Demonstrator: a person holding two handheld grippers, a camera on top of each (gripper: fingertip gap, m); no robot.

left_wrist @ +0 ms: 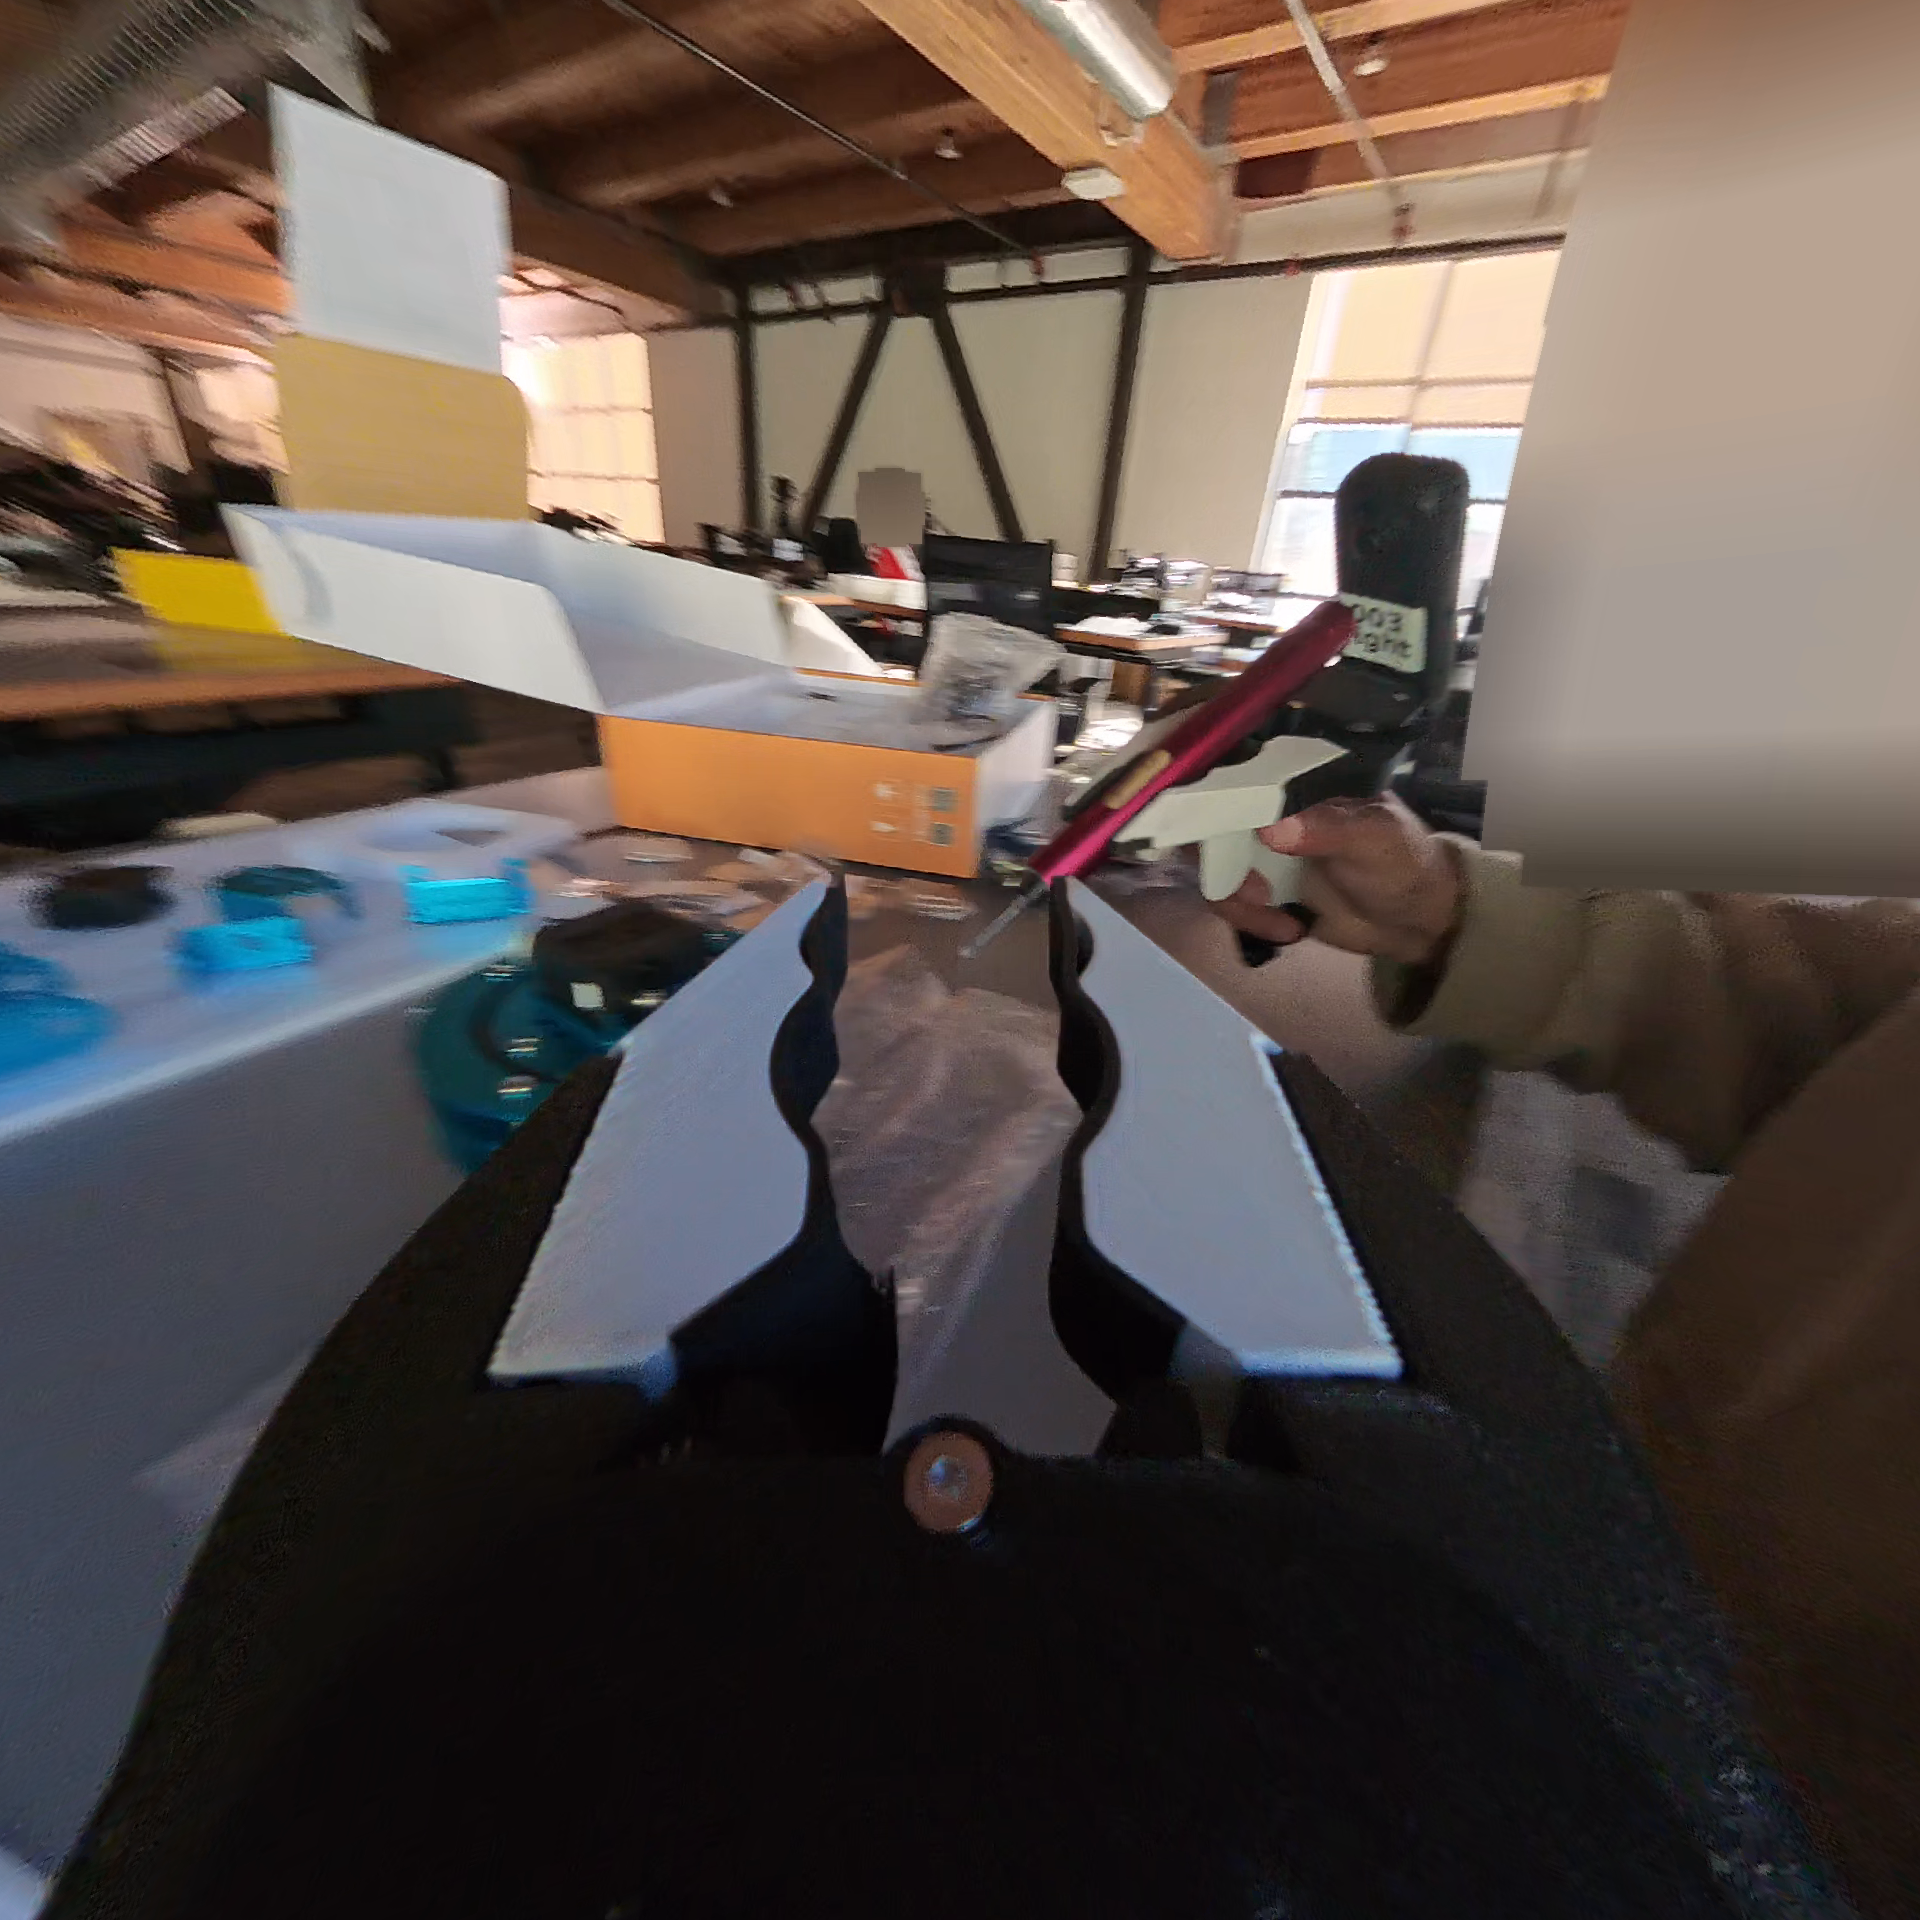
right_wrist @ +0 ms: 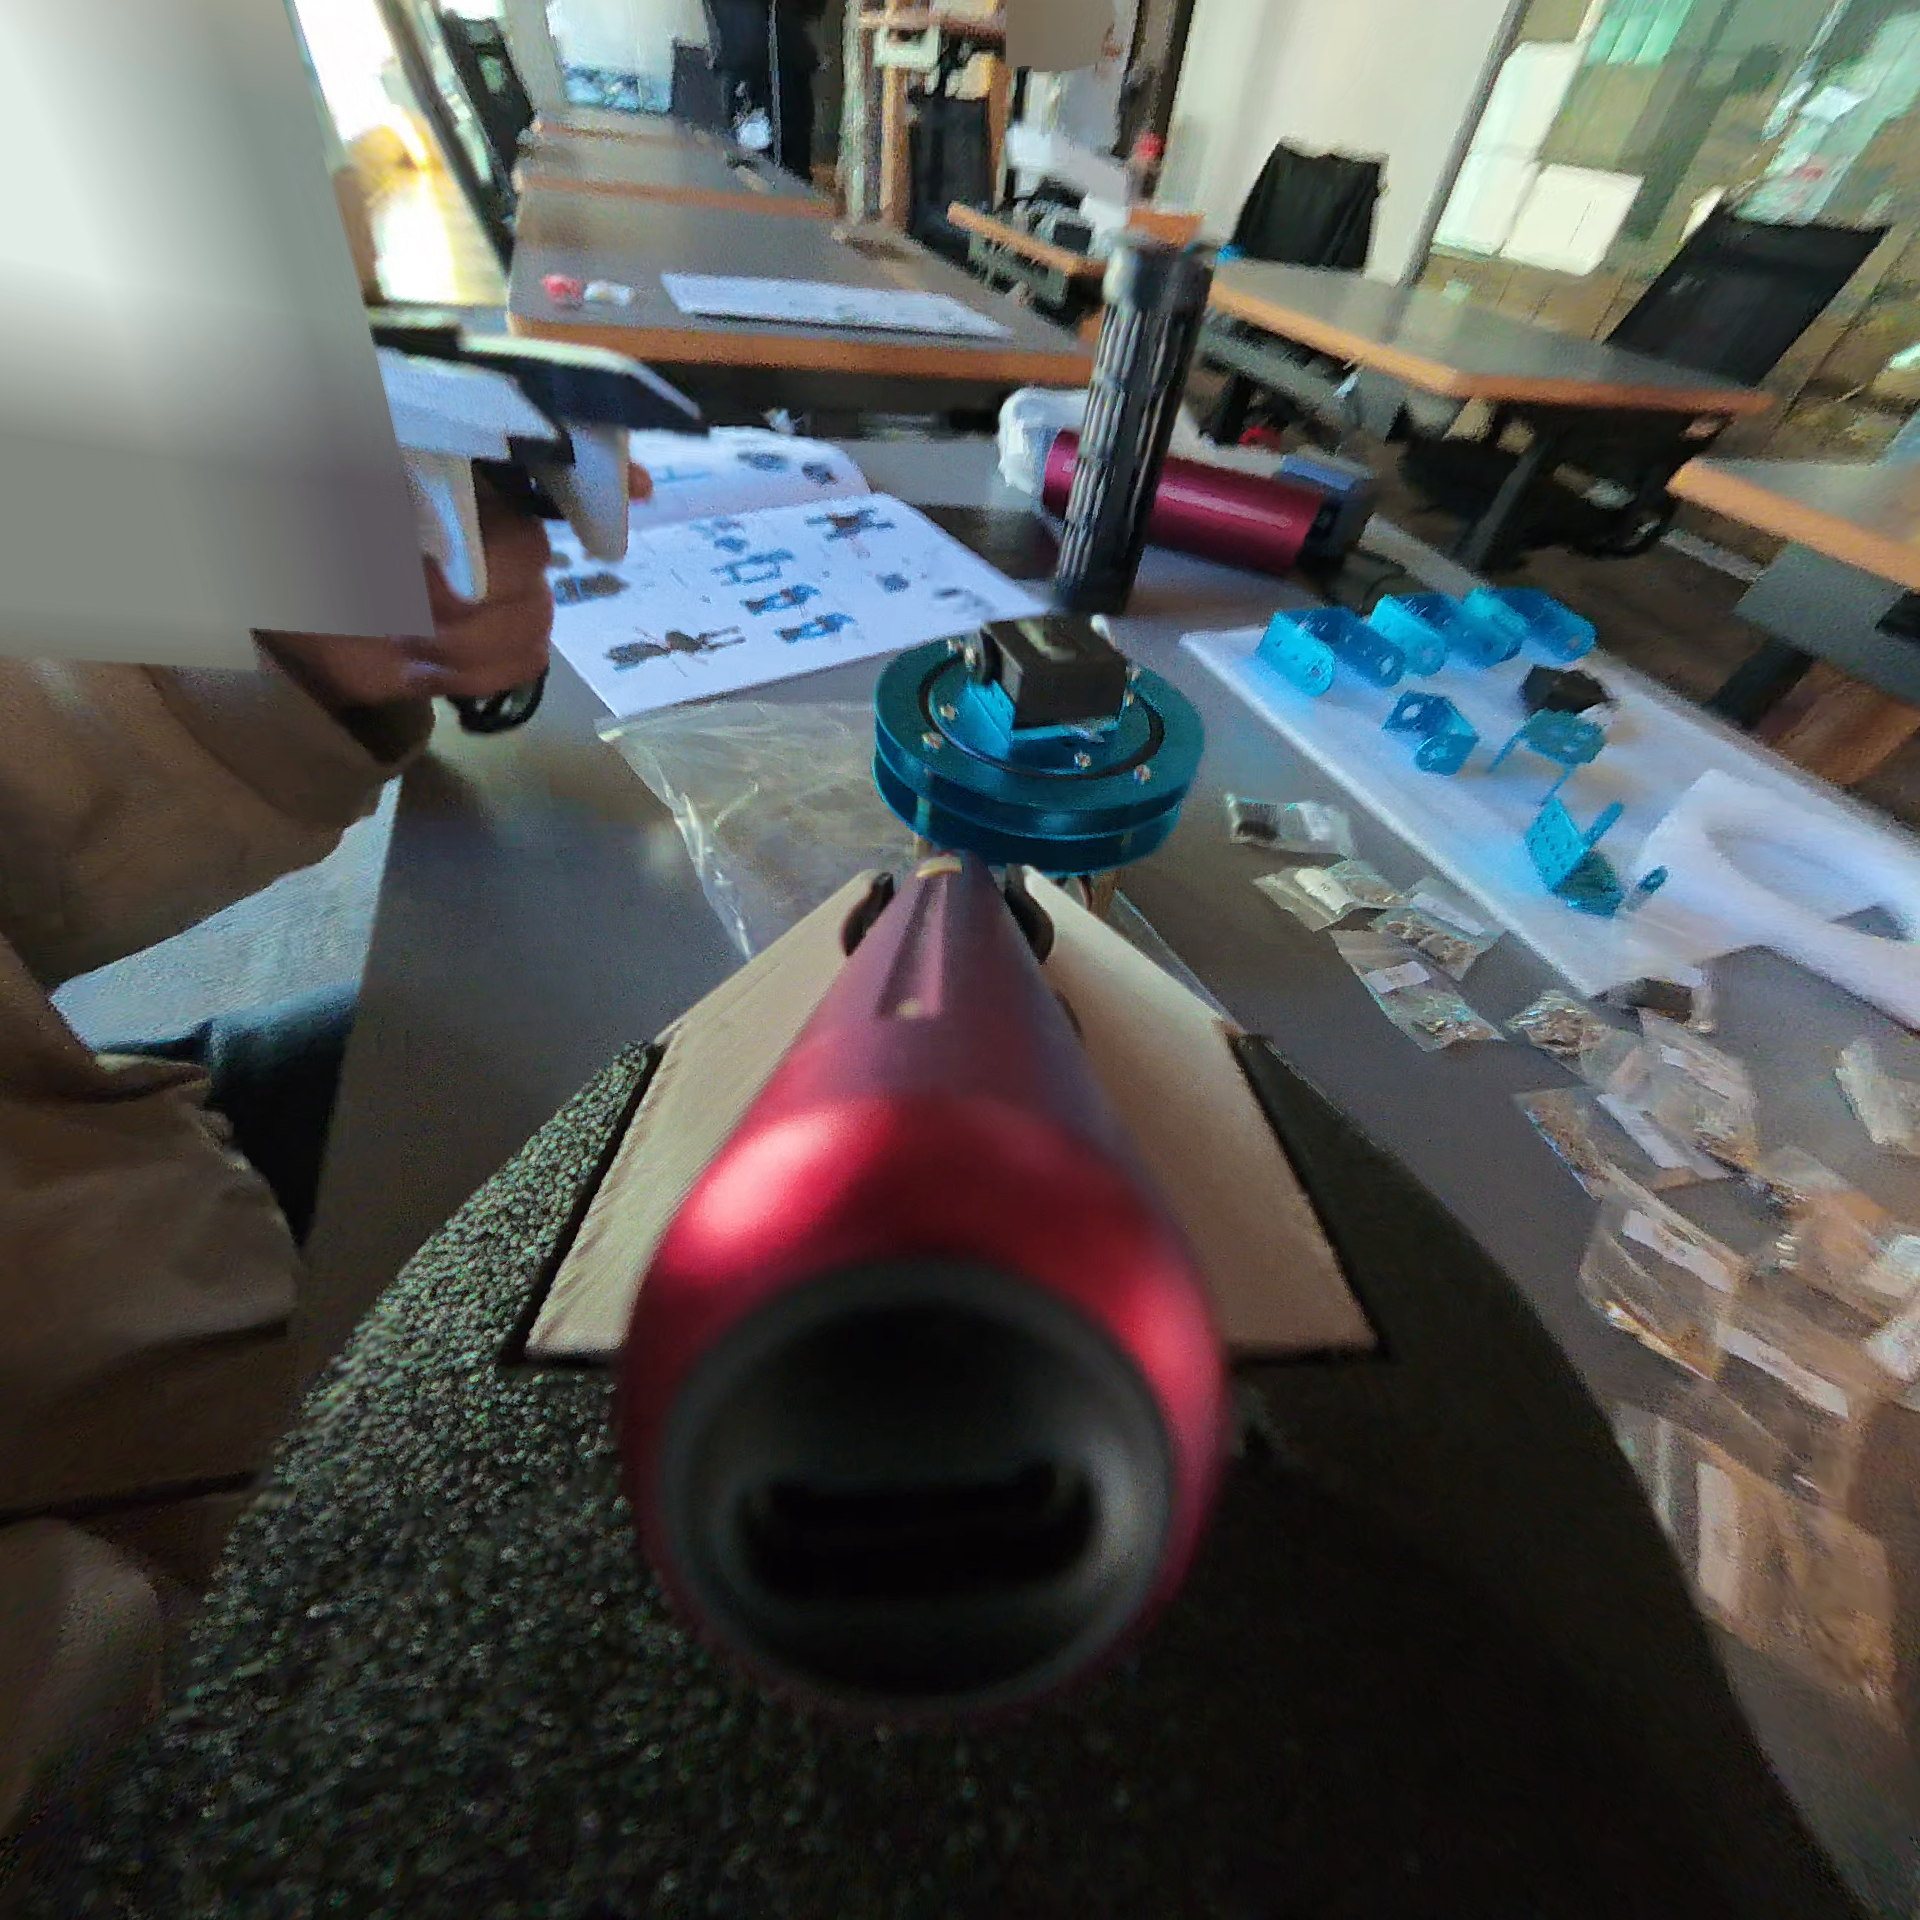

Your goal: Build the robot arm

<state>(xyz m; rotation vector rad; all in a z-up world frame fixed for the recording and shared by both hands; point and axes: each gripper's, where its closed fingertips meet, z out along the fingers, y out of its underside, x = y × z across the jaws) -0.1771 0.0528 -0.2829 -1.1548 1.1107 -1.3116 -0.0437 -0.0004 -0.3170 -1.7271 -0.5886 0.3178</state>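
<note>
My right gripper [right_wrist: 951,894] is shut on a red electric screwdriver [right_wrist: 935,1195], whose body runs along the fingers and points at a blue round assembly [right_wrist: 1034,758] with a black block on top, standing on the dark table [right_wrist: 499,935]. In the left wrist view the screwdriver [left_wrist: 1195,748] shows tilted in the far gripper, bit down. My left gripper [left_wrist: 945,904] is open and empty above the table, left of the screwdriver's bit. The blue assembly [left_wrist: 540,1029] lies blurred, low left of its fingers.
A white foam tray [right_wrist: 1558,748] holds several blue metal brackets. Small clear bags of hardware [right_wrist: 1455,987] lie at the right. An instruction sheet [right_wrist: 769,603], a black cylinder [right_wrist: 1132,416], a red tube [right_wrist: 1195,499] and an open orange box [left_wrist: 810,790] stand about. The grippers' ends are close to 15 cm from one another.
</note>
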